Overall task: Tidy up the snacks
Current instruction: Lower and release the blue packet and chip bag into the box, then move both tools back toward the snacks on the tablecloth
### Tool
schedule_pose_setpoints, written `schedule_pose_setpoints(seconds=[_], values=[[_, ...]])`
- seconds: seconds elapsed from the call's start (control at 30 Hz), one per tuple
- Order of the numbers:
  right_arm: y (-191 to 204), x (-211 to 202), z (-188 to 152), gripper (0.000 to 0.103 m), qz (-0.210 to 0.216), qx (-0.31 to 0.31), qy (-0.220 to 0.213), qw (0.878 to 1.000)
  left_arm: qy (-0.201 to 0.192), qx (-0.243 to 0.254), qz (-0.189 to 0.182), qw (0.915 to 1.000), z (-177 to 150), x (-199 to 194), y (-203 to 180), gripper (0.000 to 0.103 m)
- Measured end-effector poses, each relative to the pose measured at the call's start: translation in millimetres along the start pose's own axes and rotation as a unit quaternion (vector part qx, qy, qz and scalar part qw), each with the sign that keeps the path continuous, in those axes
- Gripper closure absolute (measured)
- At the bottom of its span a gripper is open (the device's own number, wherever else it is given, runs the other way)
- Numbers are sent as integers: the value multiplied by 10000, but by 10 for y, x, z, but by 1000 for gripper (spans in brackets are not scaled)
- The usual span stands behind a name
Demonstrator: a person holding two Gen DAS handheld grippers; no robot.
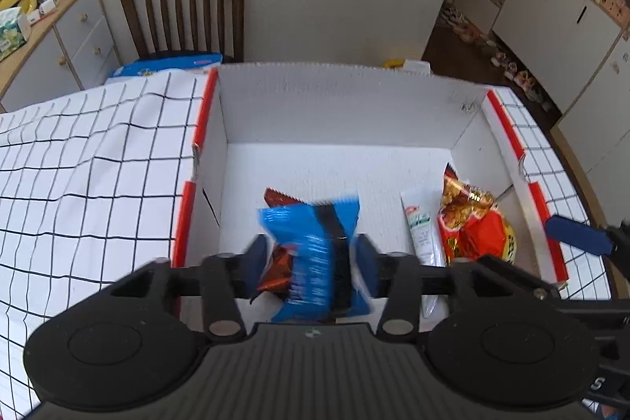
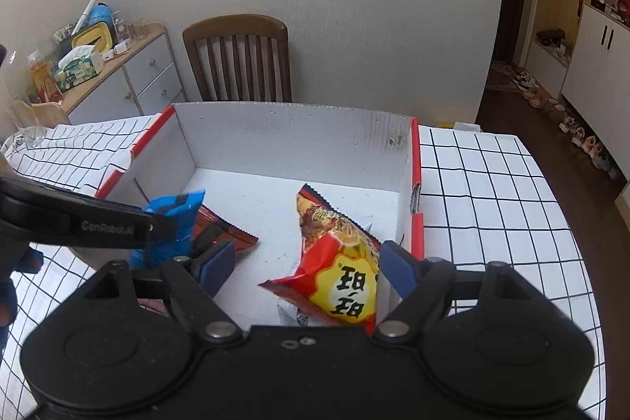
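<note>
A white cardboard box [image 1: 334, 97] with red rims stands on the checked tablecloth. My left gripper [image 1: 311, 258] is shut on a blue snack packet [image 1: 315, 243], held over the box's near left part; the packet is blurred. Under it lies a dark red packet [image 1: 275, 197]. At the box's right lie a red-and-yellow snack bag [image 1: 472, 223] and a white tube [image 1: 419, 223]. My right gripper [image 2: 305, 264] is open over the near right of the box, with the red-and-yellow bag [image 2: 346, 282] below its fingers. The blue packet [image 2: 173, 223] and dark red packet [image 2: 224, 233] show at left.
A wooden chair [image 1: 185, 2] stands behind the table against the wall. A sideboard [image 1: 59, 38] with clutter is at the far left. The checked tablecloth [image 1: 78, 164] spreads on both sides of the box. A doorway with shoes [image 2: 551, 93] is at right.
</note>
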State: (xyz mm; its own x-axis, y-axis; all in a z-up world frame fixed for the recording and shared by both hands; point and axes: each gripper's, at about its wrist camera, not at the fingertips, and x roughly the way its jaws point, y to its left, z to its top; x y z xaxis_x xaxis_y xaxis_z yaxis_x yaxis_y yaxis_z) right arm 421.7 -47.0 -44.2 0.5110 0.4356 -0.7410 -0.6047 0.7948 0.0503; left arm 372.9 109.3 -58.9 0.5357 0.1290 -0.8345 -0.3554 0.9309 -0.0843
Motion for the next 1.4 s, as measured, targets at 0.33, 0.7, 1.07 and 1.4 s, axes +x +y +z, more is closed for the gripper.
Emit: schedule_pose_setpoints(seconds=[0.33, 0.7, 1.07, 1.4], values=[[25, -304, -41, 20, 24, 65, -153, 9999, -292, 235, -65, 9993, -99, -363, -79, 47], [89, -718, -112, 19, 27, 144, -377, 9992, -580, 328, -278, 9974, -297, -854, -96, 47], [181, -1151, -259, 14, 147, 280, -632, 9975, -882, 571, -352, 9938, -588, -1319, -76, 47], [227, -1536, -504, 8, 164, 413, -832, 9955, -1153, 600, -475, 9904, -914, -1658, 6, 35]])
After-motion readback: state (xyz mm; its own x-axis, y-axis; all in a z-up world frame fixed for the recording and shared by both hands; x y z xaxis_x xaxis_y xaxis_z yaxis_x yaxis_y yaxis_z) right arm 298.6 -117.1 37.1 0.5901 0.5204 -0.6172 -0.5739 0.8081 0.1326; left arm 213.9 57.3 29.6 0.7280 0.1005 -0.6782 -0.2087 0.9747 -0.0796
